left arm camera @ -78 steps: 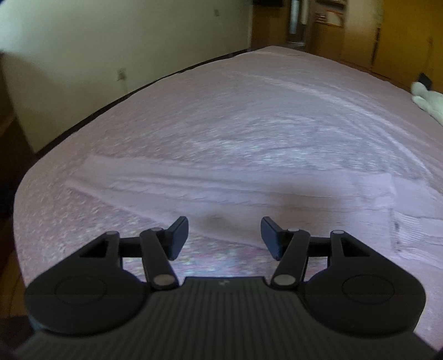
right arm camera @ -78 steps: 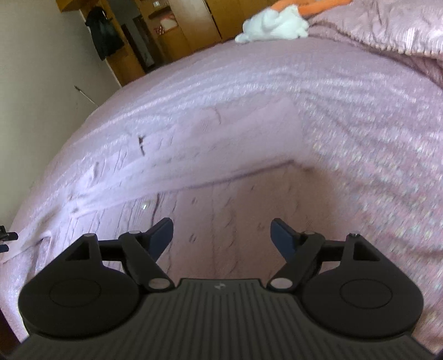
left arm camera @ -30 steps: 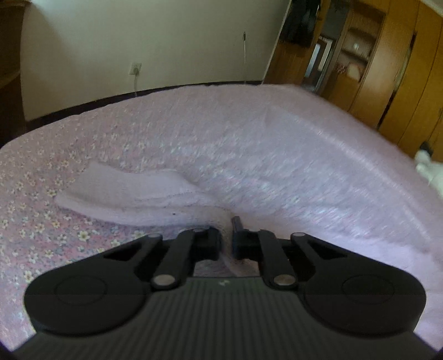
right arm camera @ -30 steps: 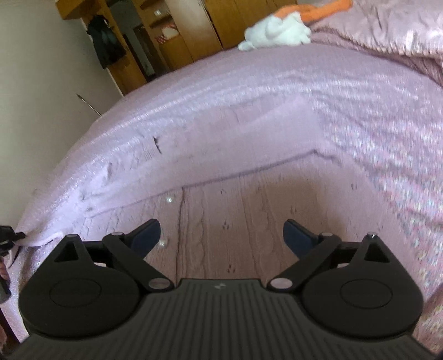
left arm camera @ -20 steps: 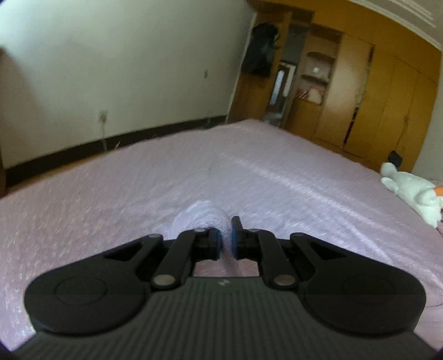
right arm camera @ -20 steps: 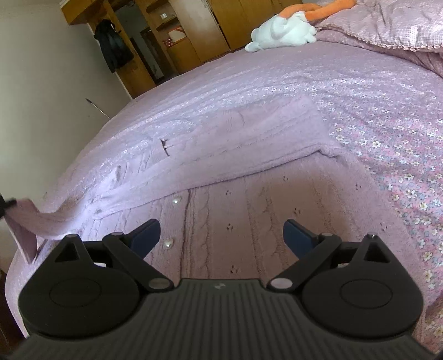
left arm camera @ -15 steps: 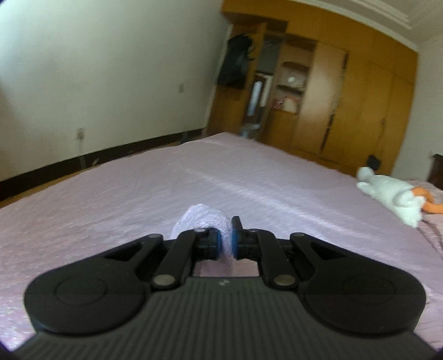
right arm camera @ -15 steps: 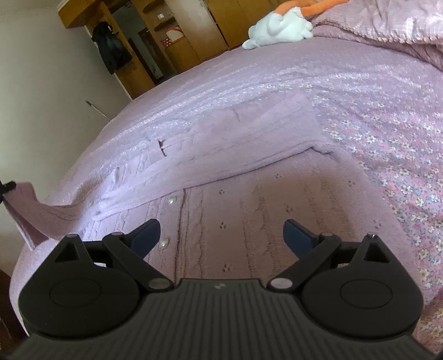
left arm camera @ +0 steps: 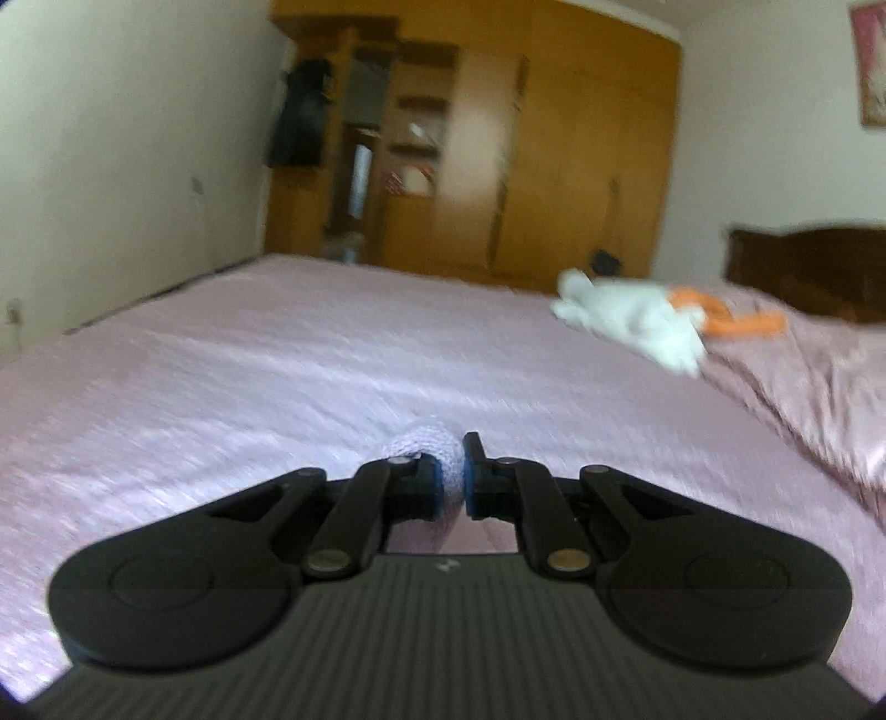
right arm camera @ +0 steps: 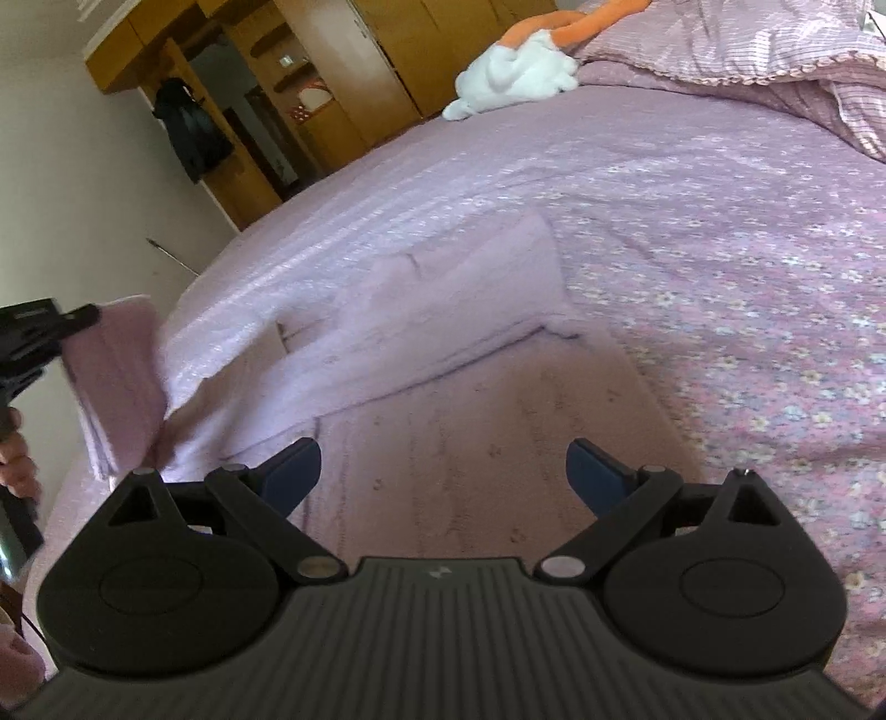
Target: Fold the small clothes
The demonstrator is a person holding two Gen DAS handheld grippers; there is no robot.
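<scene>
A pale lilac knitted cardigan (right arm camera: 487, 443) lies flat on the bed, one sleeve (right arm camera: 443, 310) folded across it. My left gripper (left arm camera: 453, 476) is shut on the other sleeve's cuff (left arm camera: 426, 437), a small bunch of knit between the pads. In the right wrist view that lifted sleeve (right arm camera: 116, 387) hangs from the left gripper (right arm camera: 33, 338) at the far left, well above the bed. My right gripper (right arm camera: 443, 471) hovers open just over the cardigan's body, nothing between its fingers.
The bed has a pink flowered cover (right arm camera: 747, 266). A white and orange plush toy (right arm camera: 520, 66) lies near the far pillows, with a rumpled quilt (right arm camera: 775, 50) to its right. Wooden wardrobes (left arm camera: 554, 144) line the far wall. A person's hand (right arm camera: 16, 454) shows at the left edge.
My left gripper shut on the sleeve cuff and has risen steadily, pulling the sleeve up off the bed and swinging toward the plush toy. The right gripper stayed open, nearly still over the cardigan.
</scene>
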